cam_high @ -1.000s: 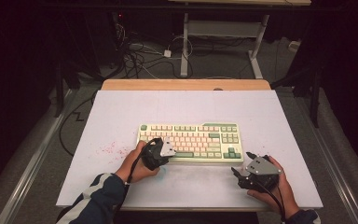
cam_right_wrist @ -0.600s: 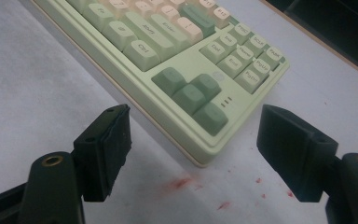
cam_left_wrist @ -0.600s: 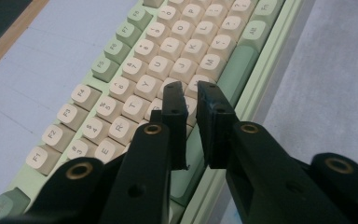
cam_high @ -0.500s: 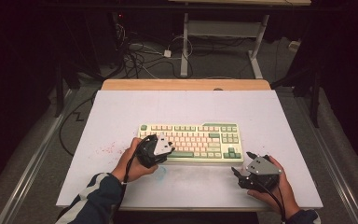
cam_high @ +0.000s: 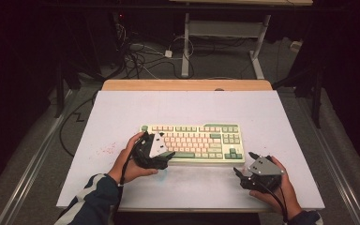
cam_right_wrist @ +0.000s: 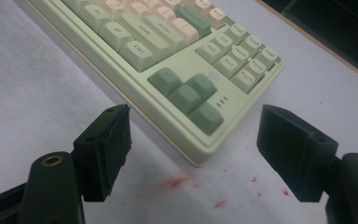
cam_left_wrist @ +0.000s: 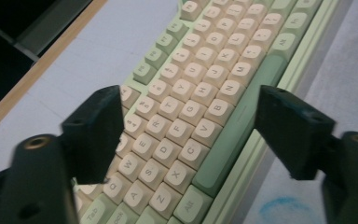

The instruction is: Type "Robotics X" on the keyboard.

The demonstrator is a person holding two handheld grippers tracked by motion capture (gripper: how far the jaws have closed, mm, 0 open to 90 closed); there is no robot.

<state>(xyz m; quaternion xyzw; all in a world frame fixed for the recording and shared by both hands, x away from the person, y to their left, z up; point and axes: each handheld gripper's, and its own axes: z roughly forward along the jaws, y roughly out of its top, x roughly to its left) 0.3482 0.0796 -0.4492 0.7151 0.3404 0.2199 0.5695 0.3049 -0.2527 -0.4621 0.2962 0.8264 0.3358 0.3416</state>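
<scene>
Keyboard [cam_high: 194, 142] lies flat, mid-table, long side across the table [cam_high: 122, 112]; green case, cream keys w/ green modifiers.

Hidden / unclear: in high view the kbd's front-left corner is covered by the left gripper [cam_high: 165, 157] and the left hand [cam_high: 131, 161]. Left gripper view cuts the kbd off at top, bottom and right edge; legends readable only on the near letter rows, farther ones blurred. Right gripper view shows just the kbd's right end: arrow cluster, nav block, Ctrl/Shift/Enter; upper rows cut off at top. Three small marks beside the arrows too small to read. Room behind the table dark; cables on the floor [cam_high: 140, 56] hard to trace.

Pose: left hand wraps its gripper from the outside, sleeve entering bottom-left; gripper tilted over the kbd's left front, grey plate up. Its fingers [cam_left_wrist: 93, 133] are spread wide above the letter keys and space bar, touching nothing that I can tell. Right hand [cam_high: 281, 187] holds the right gripper [cam_high: 238, 173] low at the table's near-right, just off the kbd's front-right corner. Its fingers [cam_right_wrist: 107, 144] also spread wide, nothing between them but bare table w/ red specks [cam_right_wrist: 179, 182]. Blue smudge [cam_left_wrist: 279, 207] on table by the space-bar edge.
</scene>
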